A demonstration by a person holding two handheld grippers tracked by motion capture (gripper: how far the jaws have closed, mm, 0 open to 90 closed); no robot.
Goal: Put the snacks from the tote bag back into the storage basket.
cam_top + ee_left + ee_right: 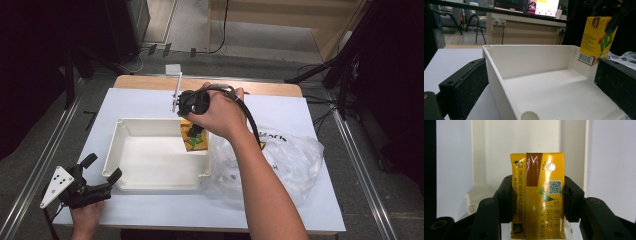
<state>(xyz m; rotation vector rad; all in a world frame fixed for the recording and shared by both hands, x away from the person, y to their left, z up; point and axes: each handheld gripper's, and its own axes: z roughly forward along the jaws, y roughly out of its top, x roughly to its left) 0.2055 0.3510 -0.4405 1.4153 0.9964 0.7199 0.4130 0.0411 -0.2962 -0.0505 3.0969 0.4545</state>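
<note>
A yellow drink carton [194, 139] hangs over the right end of the white tray [112, 150], clear of its floor. My right gripper [194, 133] points down from above and is shut on the carton [537, 195], one black pad on each narrow side. In the left gripper view the carton [597, 40] floats above the tray's far right corner. My left gripper [102, 168] rests at the tray's near left corner, open, with the tray's corner wall [499, 82] between its spread fingers [464, 92].
A crumpled clear plastic bag [285, 160] lies right of the tray, under the right forearm. A small white upright piece [177, 90] stands near the table's far edge. The white table sheet [150, 100] is bare behind the tray.
</note>
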